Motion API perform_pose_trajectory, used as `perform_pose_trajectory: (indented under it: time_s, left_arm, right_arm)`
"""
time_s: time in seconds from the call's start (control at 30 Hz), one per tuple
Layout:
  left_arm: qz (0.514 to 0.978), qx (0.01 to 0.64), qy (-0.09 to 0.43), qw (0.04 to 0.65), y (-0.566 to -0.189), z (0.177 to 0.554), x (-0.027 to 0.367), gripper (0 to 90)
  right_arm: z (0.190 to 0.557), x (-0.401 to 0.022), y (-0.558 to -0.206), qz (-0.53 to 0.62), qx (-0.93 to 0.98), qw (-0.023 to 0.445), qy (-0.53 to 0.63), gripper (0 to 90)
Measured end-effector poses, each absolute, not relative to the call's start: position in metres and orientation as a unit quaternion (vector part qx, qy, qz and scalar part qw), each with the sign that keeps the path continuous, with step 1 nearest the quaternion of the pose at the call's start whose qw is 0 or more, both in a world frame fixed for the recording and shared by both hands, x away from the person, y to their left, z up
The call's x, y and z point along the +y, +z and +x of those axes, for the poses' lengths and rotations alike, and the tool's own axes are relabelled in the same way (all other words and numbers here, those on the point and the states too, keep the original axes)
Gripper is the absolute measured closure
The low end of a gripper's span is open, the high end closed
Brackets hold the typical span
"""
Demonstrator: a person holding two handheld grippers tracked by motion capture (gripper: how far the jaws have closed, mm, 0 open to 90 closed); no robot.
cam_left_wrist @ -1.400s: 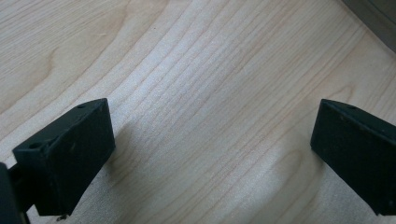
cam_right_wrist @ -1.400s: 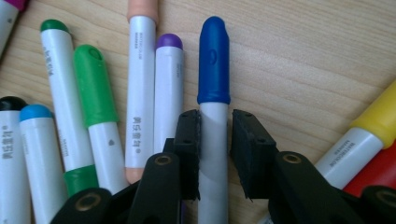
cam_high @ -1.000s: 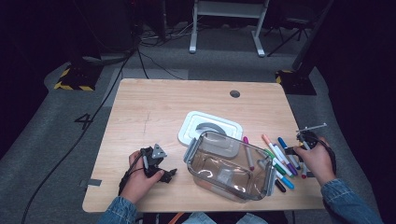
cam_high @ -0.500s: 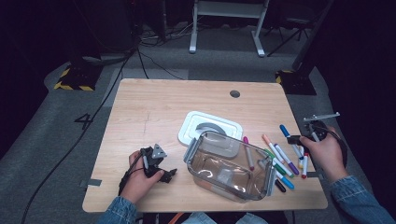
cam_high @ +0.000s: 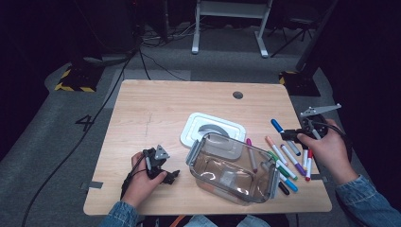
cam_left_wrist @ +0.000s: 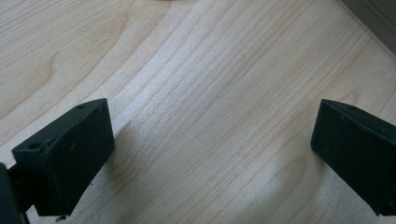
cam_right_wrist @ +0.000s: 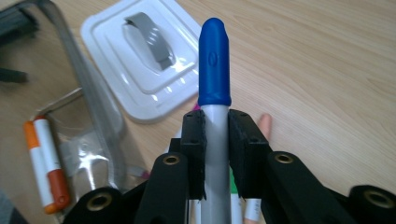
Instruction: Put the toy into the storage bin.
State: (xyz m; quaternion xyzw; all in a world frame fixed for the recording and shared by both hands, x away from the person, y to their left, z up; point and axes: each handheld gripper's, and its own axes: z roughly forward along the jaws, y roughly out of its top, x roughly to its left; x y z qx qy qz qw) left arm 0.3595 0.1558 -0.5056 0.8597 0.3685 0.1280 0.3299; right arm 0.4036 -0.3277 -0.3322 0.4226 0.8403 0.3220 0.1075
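Observation:
My right gripper is shut on a grey marker with a blue cap, which sticks out forward past the pads. In the high view this right gripper hangs above the table's right side with the blue marker pointing far-left, over a row of several coloured markers. A clear container stands at the front middle with one marker in it. My left gripper rests on the wood at the front left, open, jaws wide apart with nothing between them.
A white lid with a grey handle lies flat behind the container, and also lies beyond the held marker as the white lid. An orange-and-white marker lies by the container's clear wall. The wooden table has a cable hole.
My right gripper has lifted off the marker row with the blue marker in it and drifted toward the table's right edge. The left hand has stayed put.

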Motion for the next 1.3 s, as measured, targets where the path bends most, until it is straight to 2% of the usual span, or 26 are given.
perform_pose_trajectory:
  time_s: [0.53, 0.87, 1.3]
  left_arm:
    - [0.86, 0.368, 0.128, 0.329, -0.506, 0.36, 0.156, 0.0]
    - [0.86, 0.368, 0.128, 0.329, -0.506, 0.36, 0.156, 0.0]
    - [0.86, 0.368, 0.128, 0.329, -0.506, 0.36, 0.156, 0.0]
  right_arm:
    - [0.369, -0.262, -0.296, 0.318, 0.875, 0.07, 0.358, 77.1]
    - [0.362, -0.231, -0.298, 0.28, 0.891, 0.029, 0.355, 77.1]
    - [0.354, -0.194, -0.318, 0.239, 0.914, -0.021, 0.326, 77.1]
